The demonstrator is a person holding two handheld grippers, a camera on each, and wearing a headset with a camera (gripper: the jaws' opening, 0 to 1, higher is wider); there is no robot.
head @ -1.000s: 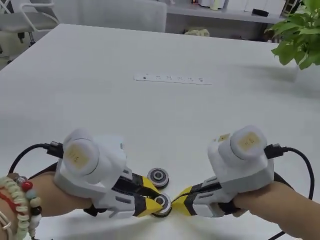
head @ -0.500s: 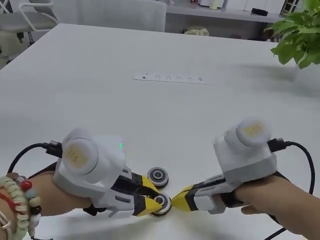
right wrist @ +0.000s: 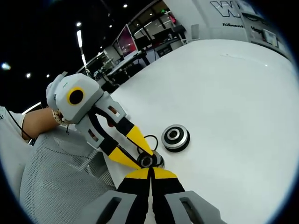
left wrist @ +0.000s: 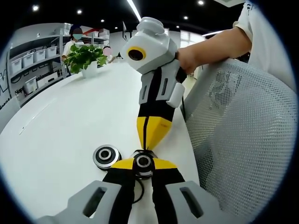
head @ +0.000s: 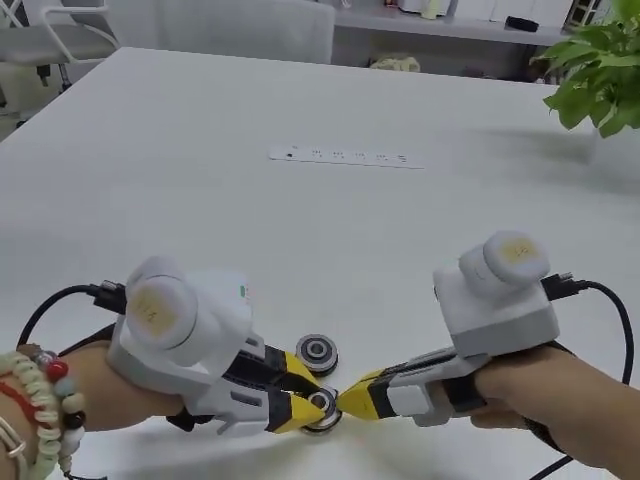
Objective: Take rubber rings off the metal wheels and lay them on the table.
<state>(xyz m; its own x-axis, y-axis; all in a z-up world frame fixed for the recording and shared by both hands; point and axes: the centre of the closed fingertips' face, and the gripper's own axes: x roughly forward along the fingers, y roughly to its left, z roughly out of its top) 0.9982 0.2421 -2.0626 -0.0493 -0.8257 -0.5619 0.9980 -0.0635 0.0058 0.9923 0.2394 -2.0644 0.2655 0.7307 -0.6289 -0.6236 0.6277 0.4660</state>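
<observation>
Left gripper point(head: 305, 398) clamps near wheel point(head: 322, 405); right gripper point(head: 346, 401) jaws together at its rim, ring pinch unclear. Risk: thin ring slips out, or pull twists wheel loose.

Near wheel point(head: 324, 406) mostly obsc. by left gripper point(head: 310, 400) jaw tips in head view; its rim can't be made out. Thin black loop point(right wrist: 150, 137) partly hidden behind same jaws, right gripper view. Plant point(head: 592, 72) cut by frame edge. Power strip point(head: 345, 157) sockets too small to be counted.
</observation>
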